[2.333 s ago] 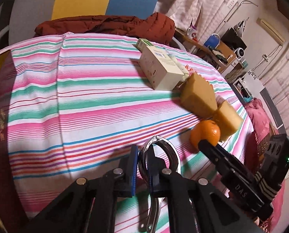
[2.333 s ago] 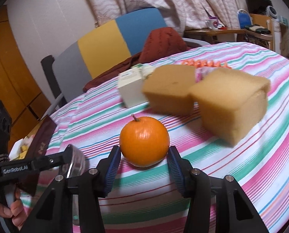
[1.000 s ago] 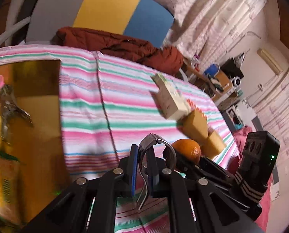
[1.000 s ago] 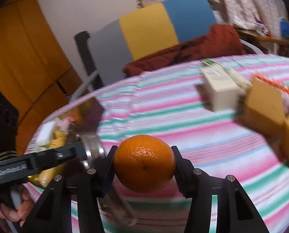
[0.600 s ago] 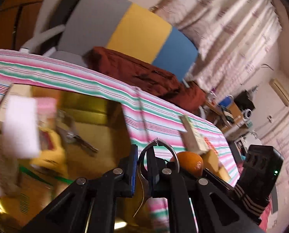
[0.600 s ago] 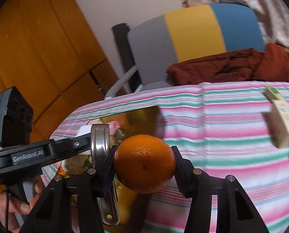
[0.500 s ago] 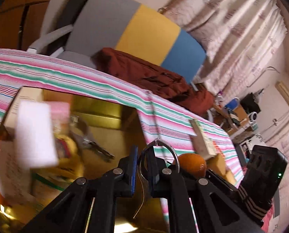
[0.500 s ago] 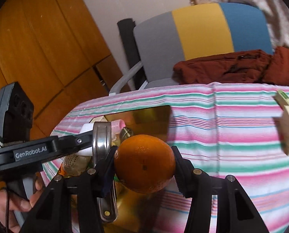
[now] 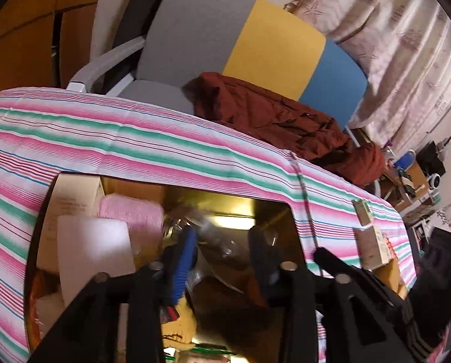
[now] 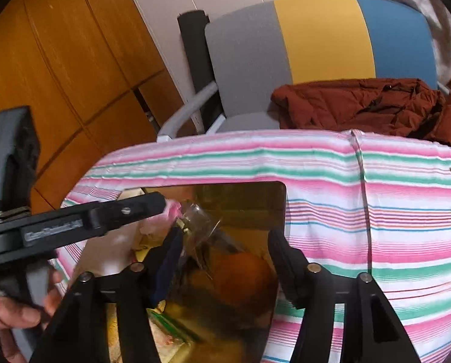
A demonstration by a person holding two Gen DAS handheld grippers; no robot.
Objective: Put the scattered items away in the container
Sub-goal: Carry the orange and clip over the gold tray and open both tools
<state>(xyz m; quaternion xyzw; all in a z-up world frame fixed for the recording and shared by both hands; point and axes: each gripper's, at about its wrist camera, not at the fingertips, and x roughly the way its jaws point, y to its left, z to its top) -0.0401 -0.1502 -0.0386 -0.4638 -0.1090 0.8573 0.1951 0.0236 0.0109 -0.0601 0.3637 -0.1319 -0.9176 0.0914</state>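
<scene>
Both grippers hang open over a shiny gold box [image 9: 268, 208] [image 10: 249, 195] on the striped table. My left gripper [image 9: 222, 260] is empty; the metal tool [image 9: 213, 242], blurred, lies in the box below its fingers. My right gripper [image 10: 222, 257] is empty; the orange [image 10: 240, 275] sits in the box between and below its fingers, next to the blurred metal tool [image 10: 195, 220]. The box also holds a pink item [image 9: 131, 214], a white block [image 9: 95, 248] and yellow packets [image 9: 177, 329].
A cream carton [image 9: 373, 245] and a sponge [image 9: 390, 275] lie on the striped cloth [image 9: 165, 151] at the right. A grey, yellow and blue chair [image 10: 316, 45] with a dark red jacket [image 10: 364, 106] stands behind the table. My left gripper's body crosses the right wrist view [image 10: 74, 227].
Both grippers moved from the table's right side to over the gold box. The left let go of the metal tool and the right let go of the orange; both now lie in the box.
</scene>
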